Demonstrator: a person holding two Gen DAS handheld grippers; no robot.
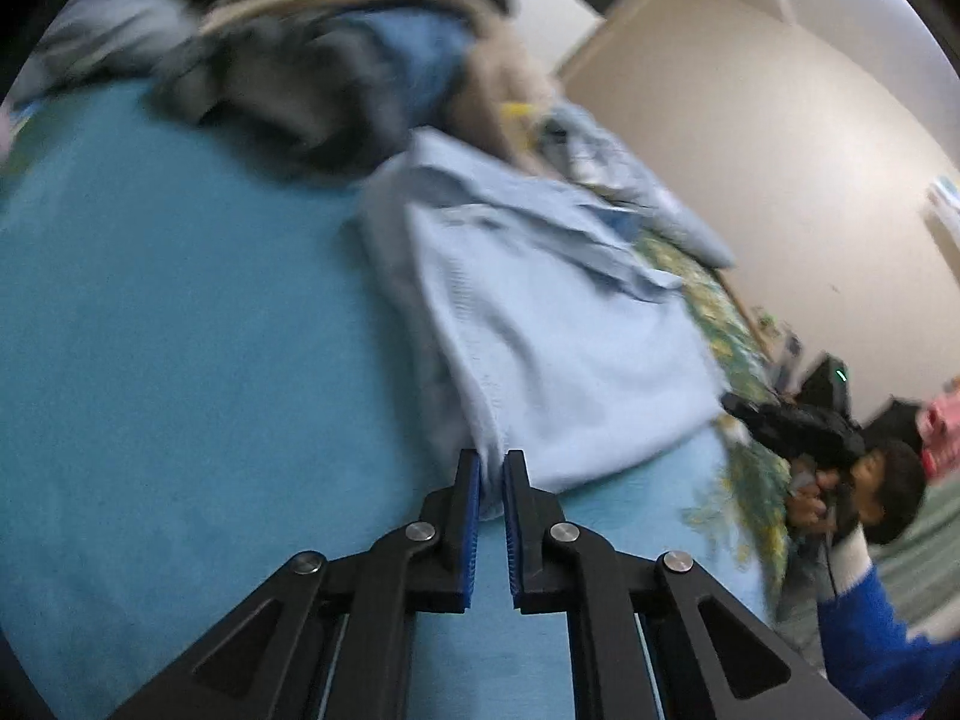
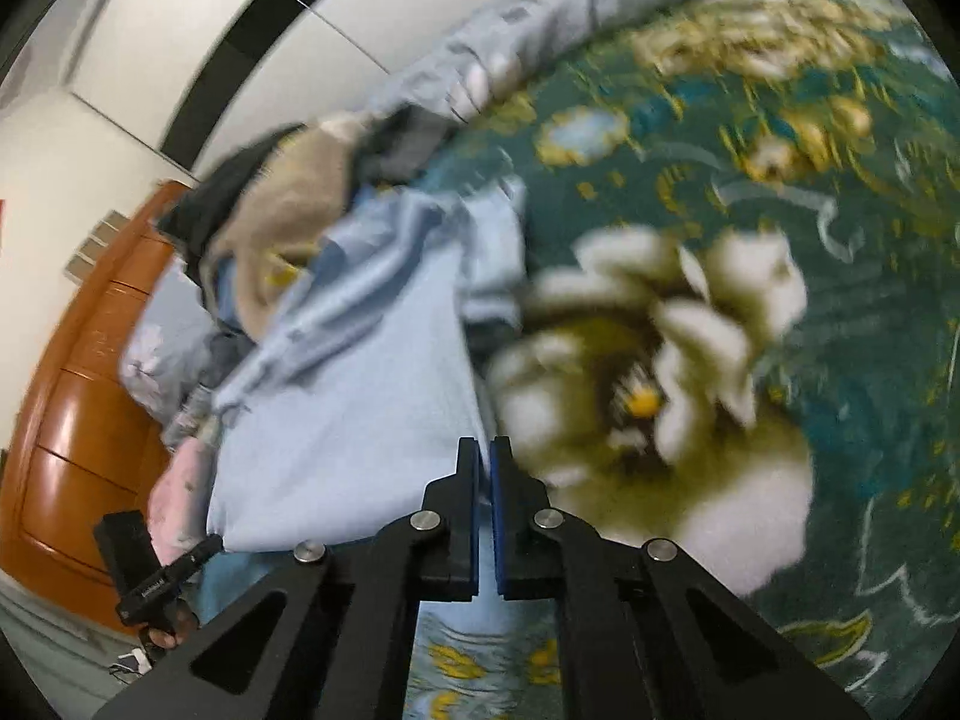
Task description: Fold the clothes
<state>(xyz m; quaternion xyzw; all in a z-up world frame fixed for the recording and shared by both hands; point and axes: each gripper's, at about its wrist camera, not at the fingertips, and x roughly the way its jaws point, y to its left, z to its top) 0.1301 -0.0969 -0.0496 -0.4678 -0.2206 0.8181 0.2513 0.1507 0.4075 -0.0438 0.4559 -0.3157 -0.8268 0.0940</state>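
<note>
Both grippers, left gripper (image 1: 492, 462) and right gripper (image 2: 485, 450), clamped on light-blue shirt (image 1: 570, 360) hem.

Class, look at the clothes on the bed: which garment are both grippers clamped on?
The pale blue shirt, spread flat apart from the heap. The left gripper and right gripper each pinch its near hem; the beige, dark and denim pieces in the pile lie untouched.

Both tongs point downward, left tongs (image 1: 492, 468) and right tongs (image 2: 485, 456), each clamped shut on cloth.

Pale blue shirt (image 1: 558, 360) lying rumpled
</note>
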